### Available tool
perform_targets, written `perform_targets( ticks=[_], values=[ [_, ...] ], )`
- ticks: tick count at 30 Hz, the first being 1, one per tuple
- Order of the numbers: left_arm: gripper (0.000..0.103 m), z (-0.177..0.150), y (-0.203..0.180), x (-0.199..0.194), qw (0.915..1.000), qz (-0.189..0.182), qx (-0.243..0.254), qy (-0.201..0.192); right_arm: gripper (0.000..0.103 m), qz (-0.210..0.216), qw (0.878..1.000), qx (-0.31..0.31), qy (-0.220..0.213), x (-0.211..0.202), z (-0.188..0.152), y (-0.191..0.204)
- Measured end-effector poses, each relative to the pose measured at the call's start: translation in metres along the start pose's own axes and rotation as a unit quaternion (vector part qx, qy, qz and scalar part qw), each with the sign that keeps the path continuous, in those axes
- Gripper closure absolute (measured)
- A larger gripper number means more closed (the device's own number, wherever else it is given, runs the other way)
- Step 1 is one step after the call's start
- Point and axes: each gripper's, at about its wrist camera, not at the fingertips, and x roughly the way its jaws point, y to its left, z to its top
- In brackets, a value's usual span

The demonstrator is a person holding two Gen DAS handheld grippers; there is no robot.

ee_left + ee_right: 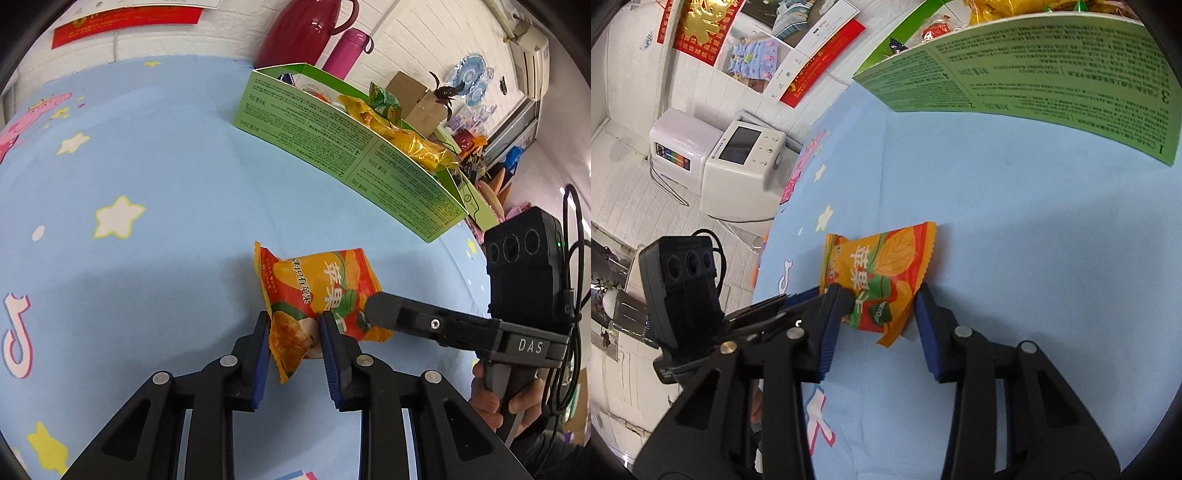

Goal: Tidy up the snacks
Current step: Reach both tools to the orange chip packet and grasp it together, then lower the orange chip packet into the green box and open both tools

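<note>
On the blue tabletop (147, 177) one orange packet (317, 291) lies short of the green box (343, 147), which already holds several snacks (402, 129). Left gripper (293, 332) has its fingers pinched on the packet's near end. Right gripper (882, 314) straddles the other end, fingers apart and not clamped. Most looks sorted; this packet remains to go in.

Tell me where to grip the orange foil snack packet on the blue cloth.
Take the orange foil snack packet by its near crimped end, approaching low from the front; it lies flat, so that thin end fits between the pads. The left claw already straddles that corner.
</note>
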Motion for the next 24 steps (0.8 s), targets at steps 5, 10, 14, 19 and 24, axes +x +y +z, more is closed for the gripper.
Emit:
perform_targets(
  ticks=[5, 10, 14, 19, 24],
  values=[
    [0.076, -0.004, 0.004, -0.006, 0.9999, 0.002, -0.009, -0.007, 0.064, -0.003, 1.0, -0.019, 0.001, 0.003, -0.001, 0.003],
    [0.076, 0.0, 0.009, -0.004, 0.9993, -0.002, -0.032, -0.018, 0.088, -0.03, 0.999, -0.037, -0.002, 0.003, -0.002, 0.001],
    [0.083, 0.003, 0.001, -0.006, 0.9987, 0.002, -0.035, -0.036, 0.092, -0.042, 0.998, -0.035, -0.007, 0.0, -0.002, -0.002],
    [0.084, 0.02, -0.026, -0.036, 0.9965, -0.015, -0.008, -0.082, 0.092, -0.033, 0.997, -0.053, -0.039, -0.025, 0.003, 0.012],
    [0.084, 0.044, -0.05, -0.054, 0.9927, -0.022, 0.012, -0.118, 0.092, -0.032, 0.992, -0.082, -0.085, -0.057, 0.02, 0.031]
  ],
)
